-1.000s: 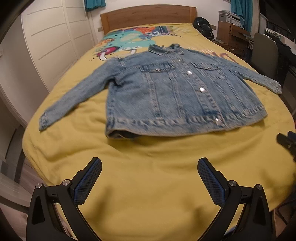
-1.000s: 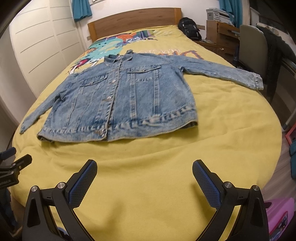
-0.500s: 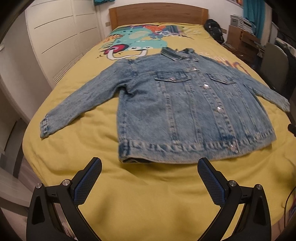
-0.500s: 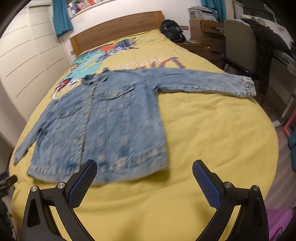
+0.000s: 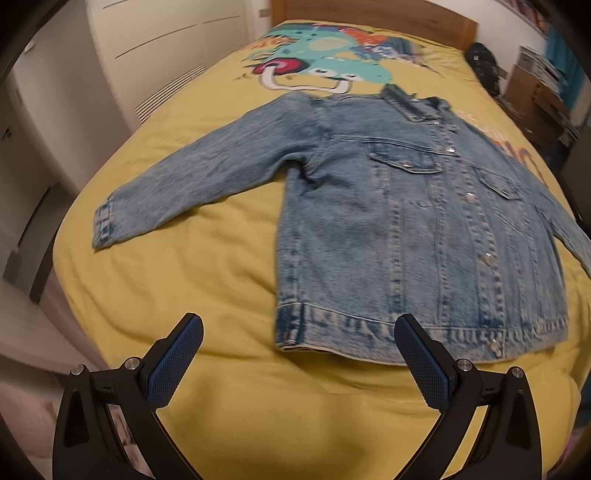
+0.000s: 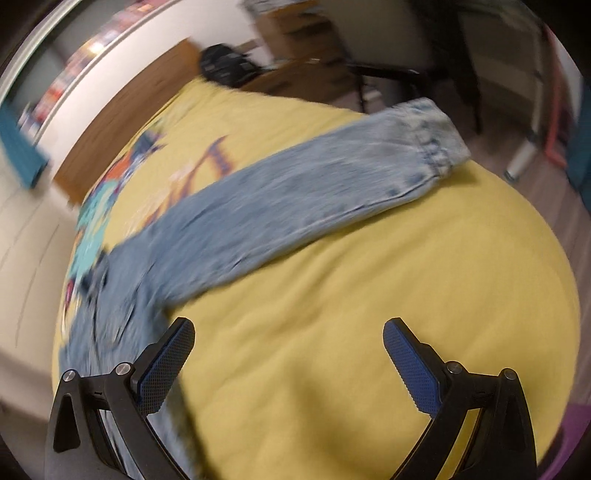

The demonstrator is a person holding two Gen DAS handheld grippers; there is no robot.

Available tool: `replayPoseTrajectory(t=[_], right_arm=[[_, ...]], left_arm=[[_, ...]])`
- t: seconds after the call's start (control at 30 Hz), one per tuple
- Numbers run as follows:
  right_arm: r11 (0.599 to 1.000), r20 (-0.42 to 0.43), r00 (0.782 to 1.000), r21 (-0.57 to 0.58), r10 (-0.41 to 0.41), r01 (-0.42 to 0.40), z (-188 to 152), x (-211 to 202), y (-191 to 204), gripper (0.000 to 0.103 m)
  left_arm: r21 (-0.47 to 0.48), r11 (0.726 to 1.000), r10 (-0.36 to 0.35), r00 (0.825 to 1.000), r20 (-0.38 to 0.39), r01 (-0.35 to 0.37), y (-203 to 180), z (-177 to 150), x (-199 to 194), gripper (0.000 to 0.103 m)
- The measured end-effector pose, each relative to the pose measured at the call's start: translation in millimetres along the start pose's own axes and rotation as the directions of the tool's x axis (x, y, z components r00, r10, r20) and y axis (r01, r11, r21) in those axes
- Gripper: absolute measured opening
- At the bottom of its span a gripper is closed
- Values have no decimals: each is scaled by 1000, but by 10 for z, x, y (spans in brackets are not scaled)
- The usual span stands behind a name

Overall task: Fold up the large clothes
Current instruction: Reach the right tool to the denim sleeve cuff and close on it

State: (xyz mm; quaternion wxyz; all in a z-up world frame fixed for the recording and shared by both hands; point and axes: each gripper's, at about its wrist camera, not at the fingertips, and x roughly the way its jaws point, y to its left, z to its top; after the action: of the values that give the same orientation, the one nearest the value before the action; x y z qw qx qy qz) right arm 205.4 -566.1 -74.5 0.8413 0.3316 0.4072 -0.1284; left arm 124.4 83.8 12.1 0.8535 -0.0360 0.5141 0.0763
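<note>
A bedroom in a home: ahead of the left claw spreads a bed point(image 5: 229, 398) under a yellow cover printed with a bright cartoon creature point(image 5: 325, 62), ending at a wooden headboard point(image 5: 373, 14) by the far wall. To that claw's left stand white wardrobe doors point(image 5: 162, 48). Beyond the right claw, past the bed's far edge, are a wooden chest of drawers point(image 6: 295, 33), a dark bag point(image 6: 225, 66) and a chair point(image 6: 413, 48), all blurred.

Bare bedspread point(image 5: 221, 295) around denim jacket point(image 5: 406, 229); wardrobe point(image 5: 155, 55) left, chair point(image 6: 406, 55) right.
</note>
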Motion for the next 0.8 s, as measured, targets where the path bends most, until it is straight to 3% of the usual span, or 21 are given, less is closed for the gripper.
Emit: replayPoseTrajectory(t=[0.2, 0.4, 0.47, 0.53, 0.77, 0.8], right_arm=[[987, 12, 1000, 164, 0, -2, 391, 297, -473, 97], [961, 47, 998, 271, 44, -55, 555, 477, -788, 96], [954, 64, 996, 291, 55, -71, 607, 504, -861, 90], [946, 77, 995, 314, 60, -81, 660, 538, -928, 76], [889, 137, 983, 425, 122, -170, 854, 632, -1191, 66], [883, 139, 982, 436, 125, -174, 878, 642, -1206, 55]], left_arm=[[-10, 996, 90, 996, -20, -90, 30, 80, 54, 102], [-22, 995, 97, 995, -38, -98, 10, 148, 120, 102], [-19, 995, 94, 994, -47, -95, -9, 162, 145, 102], [-20, 996, 84, 995, -56, -85, -24, 173, 166, 102], [-29, 998, 61, 995, -83, -63, -44, 191, 200, 102], [-31, 998, 58, 995, -84, -60, -43, 192, 198, 102]])
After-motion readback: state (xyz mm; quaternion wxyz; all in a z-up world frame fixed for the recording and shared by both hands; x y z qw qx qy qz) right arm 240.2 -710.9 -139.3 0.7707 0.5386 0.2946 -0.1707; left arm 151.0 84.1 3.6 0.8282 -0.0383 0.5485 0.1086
